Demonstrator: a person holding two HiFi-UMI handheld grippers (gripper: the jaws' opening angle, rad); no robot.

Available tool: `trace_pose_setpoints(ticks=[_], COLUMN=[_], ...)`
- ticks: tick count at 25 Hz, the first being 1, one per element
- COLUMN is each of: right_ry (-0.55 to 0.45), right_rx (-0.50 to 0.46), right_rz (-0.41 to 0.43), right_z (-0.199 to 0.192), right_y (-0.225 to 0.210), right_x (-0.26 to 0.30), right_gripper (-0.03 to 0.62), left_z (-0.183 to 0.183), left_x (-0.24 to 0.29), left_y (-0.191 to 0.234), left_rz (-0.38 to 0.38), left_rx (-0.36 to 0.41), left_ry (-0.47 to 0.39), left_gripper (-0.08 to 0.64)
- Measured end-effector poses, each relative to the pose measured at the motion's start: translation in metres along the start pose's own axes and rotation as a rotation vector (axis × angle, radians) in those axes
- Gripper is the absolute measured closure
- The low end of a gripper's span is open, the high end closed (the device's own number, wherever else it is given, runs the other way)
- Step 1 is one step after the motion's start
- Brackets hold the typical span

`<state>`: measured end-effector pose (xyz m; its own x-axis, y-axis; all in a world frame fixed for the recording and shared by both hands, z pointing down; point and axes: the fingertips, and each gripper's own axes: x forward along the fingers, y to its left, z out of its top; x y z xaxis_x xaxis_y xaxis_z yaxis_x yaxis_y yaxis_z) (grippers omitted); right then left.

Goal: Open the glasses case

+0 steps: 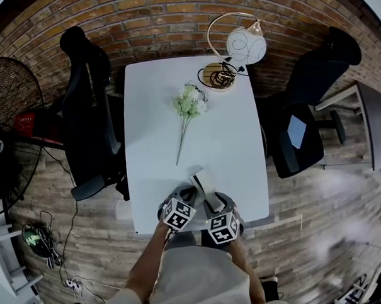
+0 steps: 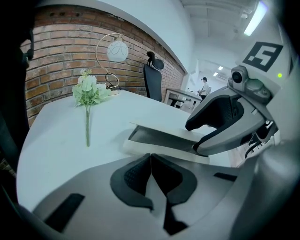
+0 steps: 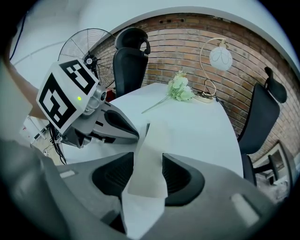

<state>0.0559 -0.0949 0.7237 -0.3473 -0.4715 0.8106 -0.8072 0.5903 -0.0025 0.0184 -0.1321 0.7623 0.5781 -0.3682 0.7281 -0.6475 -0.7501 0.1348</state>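
A white glasses case [image 1: 203,181] lies at the near edge of the white table [image 1: 227,134]. In the left gripper view the case [image 2: 140,149] sits just past my left gripper [image 2: 151,159], its lid raised a little over a dark inside. My left gripper [image 1: 190,195] is shut, pad against pad, with nothing between them. My right gripper [image 3: 149,176] holds the case's white lid flap [image 3: 151,150] upright between its pads, which press on both sides. The right gripper [image 1: 213,201] sits close beside the left one; it shows in the left gripper view as a grey body [image 2: 225,122] over the case.
A bunch of pale artificial flowers [image 1: 189,104] lies mid-table, and a curved gold lamp [image 1: 236,48] stands at the far edge. Black office chairs [image 1: 87,102] [image 1: 308,105] flank the table. A fan [image 1: 8,93] stands at the left by the brick wall.
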Motion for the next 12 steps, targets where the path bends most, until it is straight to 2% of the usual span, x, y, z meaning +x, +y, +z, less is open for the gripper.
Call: trace_pose_setpoints(ticks=[12], right_ry=[-0.030], right_rx=[-0.004], right_rz=[0.006], right_z=[0.0042], right_y=[-0.0019], right_x=[-0.0083], right_gripper=[0.460], left_z=[0.0051], left_x=[-0.0020], left_y=[-0.0021], left_rz=[-0.002], left_rx=[-0.017], left_ry=[-0.023], left_gripper=[0.552])
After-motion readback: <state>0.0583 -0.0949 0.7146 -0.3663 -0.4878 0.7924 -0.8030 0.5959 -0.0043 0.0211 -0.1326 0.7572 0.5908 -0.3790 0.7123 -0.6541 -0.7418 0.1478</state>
